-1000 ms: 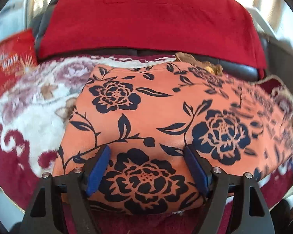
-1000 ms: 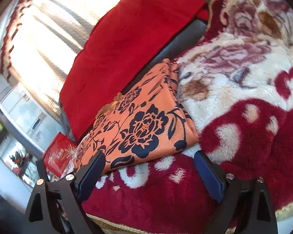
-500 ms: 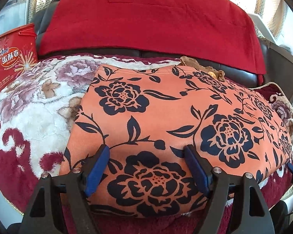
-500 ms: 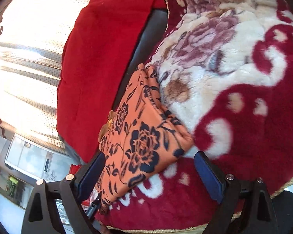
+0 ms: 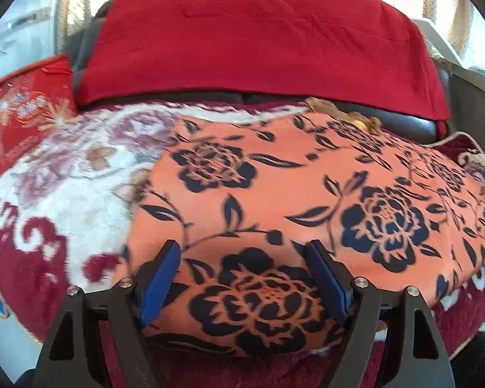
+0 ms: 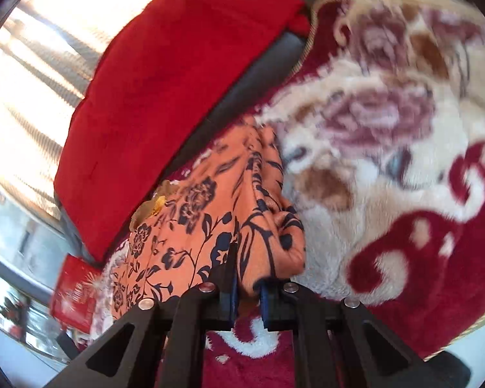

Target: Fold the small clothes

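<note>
Left tongs [image 5: 244,278]: wide, blue pads [image 5: 160,279] straddling the near edge of the garment [image 5: 307,200], gripping nothing; contact with the cloth not determinable. Right tongs [image 6: 246,287]: narrow, pinched on a bunched corner of the garment [image 6: 210,226], cloth gathered into vertical pleats just ahead of the pads.

Garment: orange with dark floral print, partly folded, lying flat ahead of the left tongs on a plush blanket [image 5: 64,200] over a sofa; extends ahead and to the left of the right tongs. Red throw [image 5: 258,42] on the backrest well beyond it; red tin [image 5: 22,113] far to the left of the left tongs. Small tan scrap [image 5: 339,113] at the far edge of the garment, nature unclear.

Step in hand, as judged: next fold, led by the gripped corner. For a clean result:
- Close the left tongs on the near edge before lifting, taking all layers, not the top one alone.
- Keep both grips level and the edge between them taut, to shed the pleats at the right tongs.
- Carry the edge over low, align with the opposite edge, release only once laid flat.

Risk: plush blanket snagging in the pads; bunched corner setting a crooked crease.
</note>
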`<control>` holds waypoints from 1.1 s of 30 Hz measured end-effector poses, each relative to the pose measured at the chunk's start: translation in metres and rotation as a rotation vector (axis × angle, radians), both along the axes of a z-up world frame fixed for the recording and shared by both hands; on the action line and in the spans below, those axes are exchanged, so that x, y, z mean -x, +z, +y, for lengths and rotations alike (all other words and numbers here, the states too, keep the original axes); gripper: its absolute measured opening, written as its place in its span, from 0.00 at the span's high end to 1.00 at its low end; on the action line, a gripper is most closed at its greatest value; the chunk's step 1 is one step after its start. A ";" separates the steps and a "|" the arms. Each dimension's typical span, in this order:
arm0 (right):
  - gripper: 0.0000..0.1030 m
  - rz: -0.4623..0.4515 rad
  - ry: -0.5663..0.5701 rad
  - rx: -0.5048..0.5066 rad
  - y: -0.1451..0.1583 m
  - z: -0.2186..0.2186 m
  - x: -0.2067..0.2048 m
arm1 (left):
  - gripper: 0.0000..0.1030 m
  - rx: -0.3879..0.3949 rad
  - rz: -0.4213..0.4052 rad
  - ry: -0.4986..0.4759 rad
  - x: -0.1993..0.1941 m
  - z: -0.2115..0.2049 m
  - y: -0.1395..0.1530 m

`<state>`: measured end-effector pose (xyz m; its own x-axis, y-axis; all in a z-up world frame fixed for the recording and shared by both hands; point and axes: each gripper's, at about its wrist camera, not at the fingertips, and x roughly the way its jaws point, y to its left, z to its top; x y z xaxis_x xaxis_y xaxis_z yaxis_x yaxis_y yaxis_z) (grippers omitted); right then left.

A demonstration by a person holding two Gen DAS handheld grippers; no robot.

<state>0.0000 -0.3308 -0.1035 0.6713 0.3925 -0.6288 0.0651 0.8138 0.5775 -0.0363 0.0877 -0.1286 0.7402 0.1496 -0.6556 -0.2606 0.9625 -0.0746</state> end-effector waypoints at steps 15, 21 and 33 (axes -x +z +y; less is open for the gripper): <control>0.20 -0.052 0.033 -0.079 0.018 -0.047 0.002 | 0.22 -0.015 -0.005 -0.020 -0.003 -0.002 0.004; 0.20 0.017 0.170 -0.061 0.025 -0.035 -0.070 | 0.22 0.019 0.003 -0.020 -0.009 0.002 0.003; 0.61 0.187 0.283 0.015 -0.018 0.000 -0.177 | 0.22 0.025 -0.003 -0.017 -0.014 0.004 0.000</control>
<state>0.1775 -0.3310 -0.1211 0.4096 0.5368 -0.7376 -0.0611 0.8229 0.5650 -0.0226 0.0913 -0.1285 0.7448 0.1204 -0.6564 -0.2440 0.9646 -0.1000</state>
